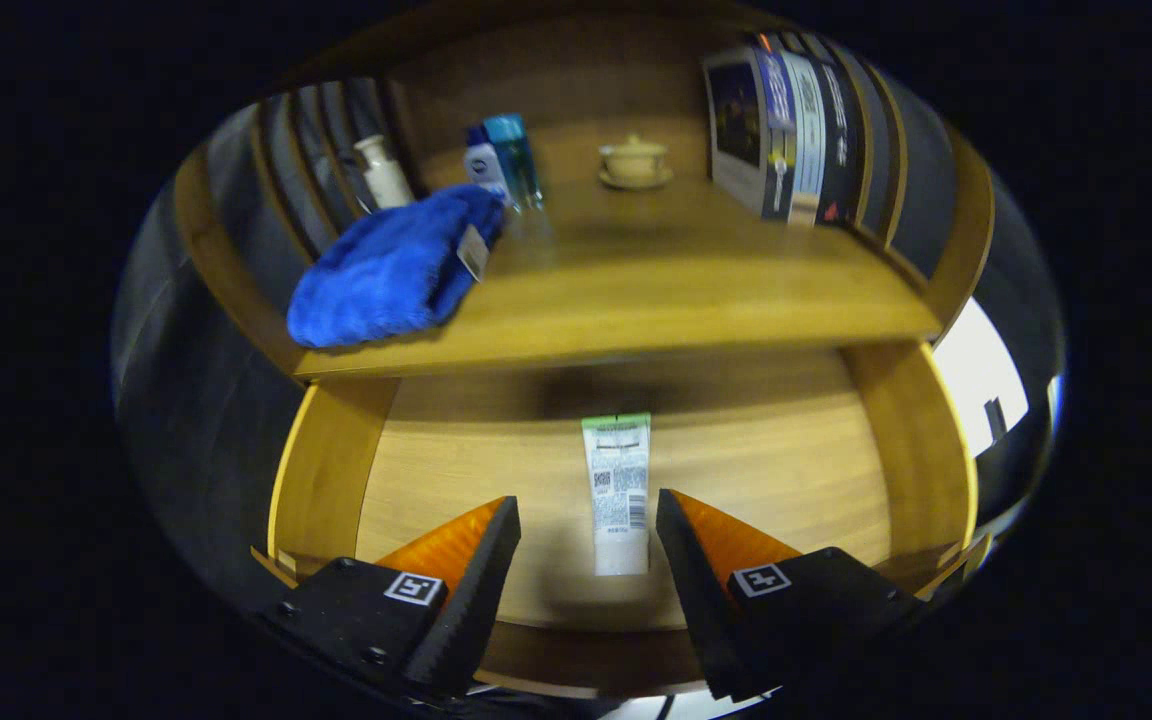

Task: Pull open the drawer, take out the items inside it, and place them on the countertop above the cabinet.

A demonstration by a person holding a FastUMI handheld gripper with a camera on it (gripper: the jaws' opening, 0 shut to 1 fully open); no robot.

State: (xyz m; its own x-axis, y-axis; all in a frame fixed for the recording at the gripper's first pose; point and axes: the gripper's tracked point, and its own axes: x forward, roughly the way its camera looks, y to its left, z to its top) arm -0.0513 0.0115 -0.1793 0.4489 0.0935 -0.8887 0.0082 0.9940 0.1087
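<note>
With the tube (618, 492) lying flat on the open drawer (766, 450) floor, we should lower the gripper (588, 520), its jaws wide and empty astride the tube, then close squarely across it.

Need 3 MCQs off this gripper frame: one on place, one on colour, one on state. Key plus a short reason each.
1. Where does the tube lie?
A. on the countertop
B. on the floor of the open drawer, between the fingers
C. on the books

2. What colour is the cloth on the countertop?
A. blue
B. red
C. white

3. How does the gripper stand?
A. shut on the tube
B. shut on the cloth
C. open, fingers either side of the tube

Key: 1 B, the tube lies flat on the drawer floor below the countertop edge. 2 A, the bunched cloth is plainly blue. 3 C, there is a gap between each finger and the tube.
</note>
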